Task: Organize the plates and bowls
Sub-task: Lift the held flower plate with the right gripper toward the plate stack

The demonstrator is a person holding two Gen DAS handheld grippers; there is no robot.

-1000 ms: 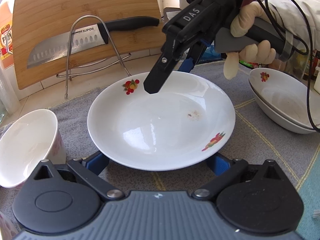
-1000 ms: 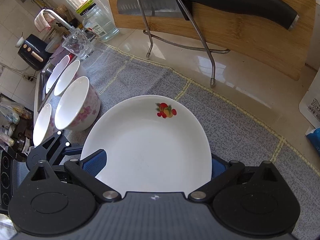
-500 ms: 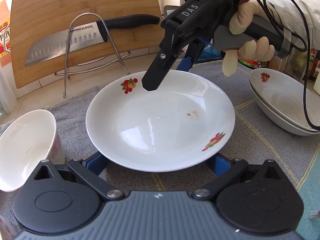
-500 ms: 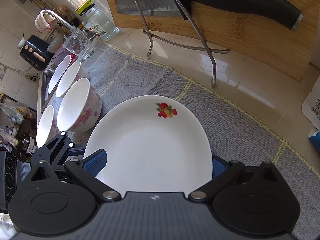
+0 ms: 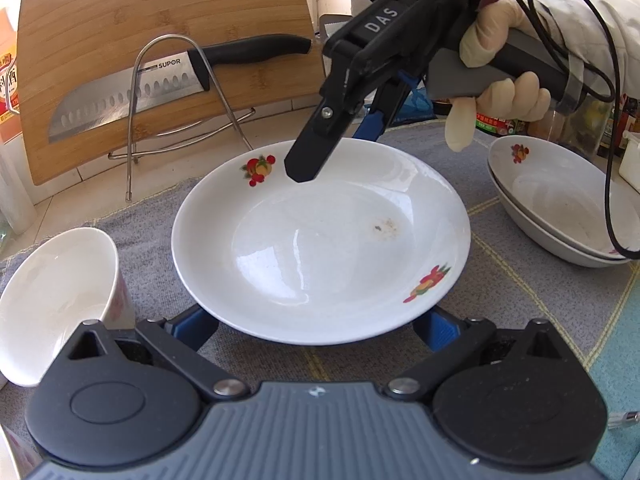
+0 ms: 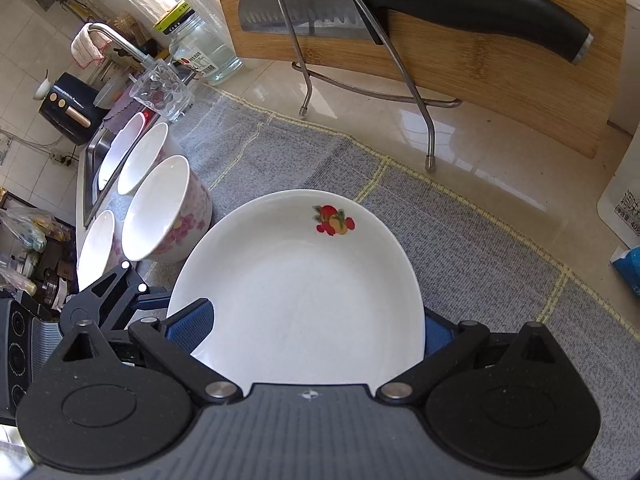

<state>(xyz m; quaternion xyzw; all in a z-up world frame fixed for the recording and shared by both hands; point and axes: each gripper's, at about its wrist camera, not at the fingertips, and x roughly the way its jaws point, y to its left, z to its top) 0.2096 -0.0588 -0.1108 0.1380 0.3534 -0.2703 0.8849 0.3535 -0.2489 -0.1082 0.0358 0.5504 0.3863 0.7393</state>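
Plate [image 5: 320, 248] sat pinched at its far rim by the right gripper [image 5: 320, 152]; left gripper [image 5: 316, 324] gaped wide beneath. Thin, glossy rim could slip.

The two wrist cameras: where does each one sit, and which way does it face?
Left wrist: sits low at the plate's near rim, faces the cutting board; shows the left fingers, the right gripper, a gloved hand.
Right wrist: sits at the plate's opposite rim, looks down toward the bowls; shows the right fingers.
Shared: plate, board, knife.

Home kitchen: sink faucet [image 6: 116, 42], knife [image 6: 400, 8].
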